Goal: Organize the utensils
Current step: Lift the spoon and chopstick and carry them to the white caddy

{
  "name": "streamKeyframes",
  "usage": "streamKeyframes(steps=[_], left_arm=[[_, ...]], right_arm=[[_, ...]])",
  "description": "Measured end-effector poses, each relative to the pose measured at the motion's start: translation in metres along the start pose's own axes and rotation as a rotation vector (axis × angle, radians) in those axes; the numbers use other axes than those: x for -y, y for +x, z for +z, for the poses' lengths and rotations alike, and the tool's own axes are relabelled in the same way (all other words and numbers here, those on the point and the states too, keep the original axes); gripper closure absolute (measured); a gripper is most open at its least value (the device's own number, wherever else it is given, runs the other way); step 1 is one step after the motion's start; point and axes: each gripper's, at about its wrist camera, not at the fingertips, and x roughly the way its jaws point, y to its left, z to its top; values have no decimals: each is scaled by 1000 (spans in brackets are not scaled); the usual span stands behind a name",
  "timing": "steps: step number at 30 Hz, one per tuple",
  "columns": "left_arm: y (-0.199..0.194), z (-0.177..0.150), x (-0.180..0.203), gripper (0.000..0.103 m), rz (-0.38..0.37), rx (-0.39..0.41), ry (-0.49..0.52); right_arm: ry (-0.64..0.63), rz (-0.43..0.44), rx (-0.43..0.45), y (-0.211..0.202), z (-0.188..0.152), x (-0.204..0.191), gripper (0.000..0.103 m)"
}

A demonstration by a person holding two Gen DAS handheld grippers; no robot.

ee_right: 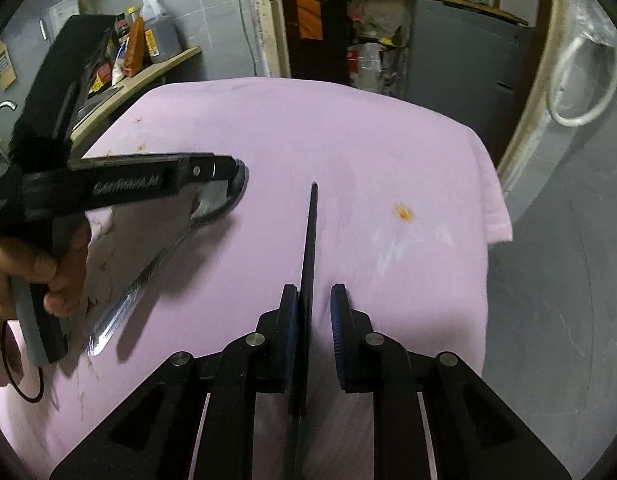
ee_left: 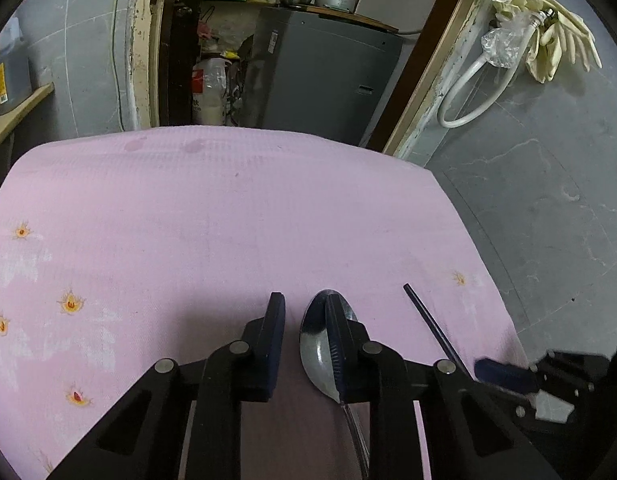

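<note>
Left gripper (ee_left: 304, 320) narrowly parted beside spoon (ee_left: 316, 344) (grip unclear), right gripper (ee_right: 315, 312) likewise around black stick (ee_right: 310, 240), no legible writing.

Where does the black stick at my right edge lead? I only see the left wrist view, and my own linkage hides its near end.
Observer: The black stick runs back between the right gripper's fingers, against one pad, with a gap to the other.
Operator: And my spoon's handle?
Observer: The spoon slants down beneath the left gripper, toward the hand on that gripper's grip.
</note>
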Motion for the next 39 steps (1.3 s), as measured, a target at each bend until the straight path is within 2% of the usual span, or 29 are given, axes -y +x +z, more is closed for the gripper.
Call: streamKeyframes(steps=[7,11,13,14,16,19,21,25,29,39], left_arm=[[0,-1,1,83,-31,-25,-6],[3,-1,8,84,-18,-38,18],[3,-2,12,87,-7,-46,28],[3,-3,14,92,4,-50,37],[0,-4,17,95,22,-52,46],[-10,-7,22,98,27,-35,29],[-19,-9,25,100,24,-27,21],[-42,-15,35,101,31,13,34],[-74,-24,49,101,59,75,79],[-157,-53,77,101,43,234,114]], right_arm=[[1,0,-61,15,19,3,88],[25,6,-66,19,20,5,88],[27,-5,-63,20,17,5,88],[30,-14,-59,20,17,4,88],[44,-18,-50,21,15,5,95],[137,57,-41,15,9,19,98],[197,101,19,0,0,29,98],[269,130,153,-38,-13,34,98],[287,114,255,-74,-31,30,98],[276,37,440,-152,-80,4,98]])
